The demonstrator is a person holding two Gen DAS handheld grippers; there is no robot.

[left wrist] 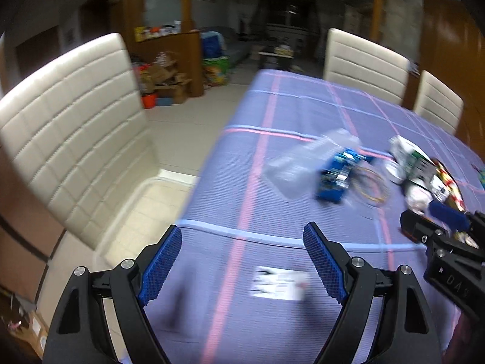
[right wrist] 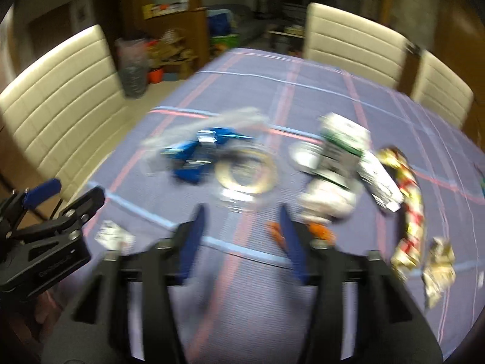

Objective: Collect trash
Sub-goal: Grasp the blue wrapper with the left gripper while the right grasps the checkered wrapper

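While both tongs, left gripper (left wrist: 242, 257) and right gripper (right wrist: 241, 233), are held apart and empty, bare tablecloth (left wrist: 272, 115) is seen beyond; table edge (left wrist: 209, 163) left of left gripper.

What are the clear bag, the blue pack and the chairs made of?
Clear bag: thin plastic film by the look, see-through, with the cloth's stripes showing through it. Blue pack: probably glossy printed foil or plastic, with bright glints; blur hides any detail. Chairs: cream padded upholstery, likely faux leather, with stitched panels and a soft sheen.

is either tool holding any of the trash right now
No. The left tool and right tool both stand open over the tablecloth, nothing between their pads.
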